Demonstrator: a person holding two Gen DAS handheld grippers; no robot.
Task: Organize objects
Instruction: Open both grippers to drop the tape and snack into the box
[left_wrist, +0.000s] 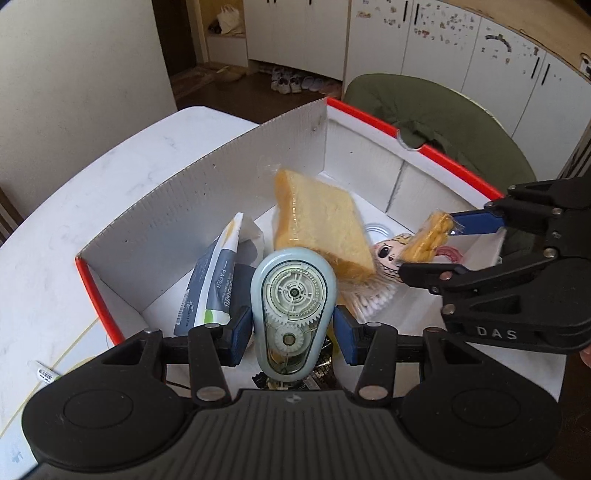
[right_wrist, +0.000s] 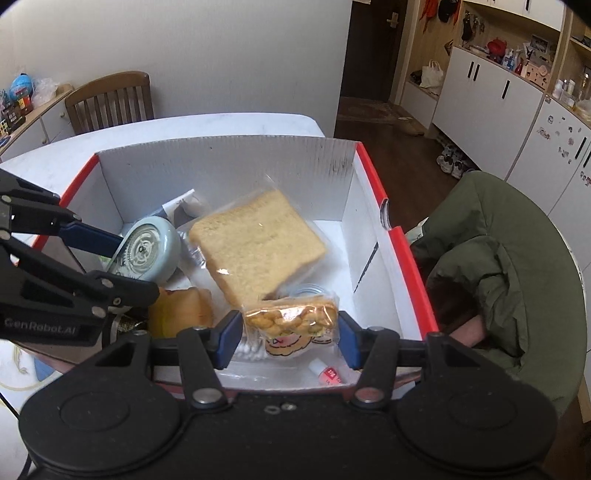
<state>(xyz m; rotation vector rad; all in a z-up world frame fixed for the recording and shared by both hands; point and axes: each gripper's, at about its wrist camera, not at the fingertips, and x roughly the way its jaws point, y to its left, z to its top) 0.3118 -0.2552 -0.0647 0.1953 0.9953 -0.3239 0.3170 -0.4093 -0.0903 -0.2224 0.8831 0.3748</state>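
A white box with red rim (left_wrist: 207, 177) (right_wrist: 402, 258) stands on the white table. My left gripper (left_wrist: 293, 326) is shut on a pale blue correction tape dispenser (left_wrist: 293, 295) (right_wrist: 151, 251), held over the box's near left part. My right gripper (right_wrist: 290, 336) (left_wrist: 432, 251) is shut on a clear packet of yellow snacks (right_wrist: 291, 317) (left_wrist: 432, 236), over the box's right side. Inside lie a wrapped slice of bread (left_wrist: 321, 225) (right_wrist: 255, 240), a paper pack (left_wrist: 218, 280), cotton swabs (left_wrist: 369, 302) and a cartoon-face packet (left_wrist: 388, 254).
A chair draped with a green jacket (right_wrist: 495, 258) (left_wrist: 424, 110) stands beside the box. A wooden chair (right_wrist: 110, 99) is at the table's far side. A yellow bun (right_wrist: 181, 310) and a small red-and-white tube (right_wrist: 327, 373) lie in the box. White cabinets line the walls.
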